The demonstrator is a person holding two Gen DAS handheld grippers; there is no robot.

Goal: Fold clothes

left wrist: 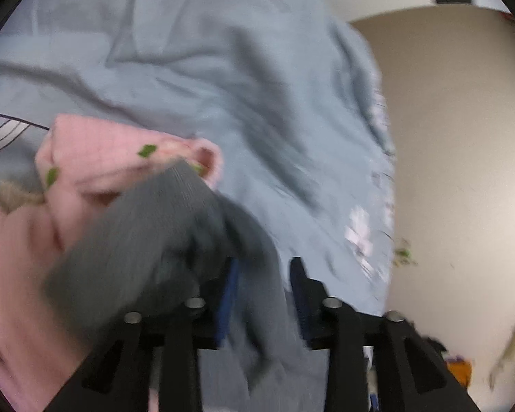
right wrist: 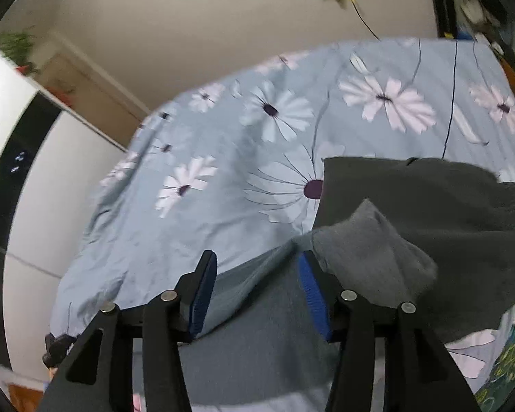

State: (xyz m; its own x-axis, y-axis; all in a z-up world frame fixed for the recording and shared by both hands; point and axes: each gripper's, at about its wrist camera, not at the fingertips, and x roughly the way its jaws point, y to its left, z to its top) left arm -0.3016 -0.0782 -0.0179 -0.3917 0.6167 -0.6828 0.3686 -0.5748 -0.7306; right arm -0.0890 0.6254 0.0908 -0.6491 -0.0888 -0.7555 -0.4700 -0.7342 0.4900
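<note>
1. the grey garment lies on the flowered bedsheet over a bed, partly folded over itself, to the right in the right wrist view.
2. in the left wrist view the same grey garment shows a ribbed edge and lies over a pink garment with small green marks, bunched at the left.
3. the left gripper has its jaws apart; a fold of grey cloth hangs down between the blue pads, and i cannot tell whether it touches them, though they do not look pressed on it.
4. the right gripper also stands apart, over bedsheet and a strip of grey cloth; a raised grey corner sits just beside its right pad, outside the gap.
5. the sheet's edge falls away at the right in the left wrist view, with bare floor beyond and a small green scrap near that edge.
6. in the right wrist view the far half of the bed is open sheet, wrinkled only; a wall stands behind it and a white cabinet with a plant on top stands at the left.
7. the left wrist view is blurred, so finer detail there is unclear.
</note>
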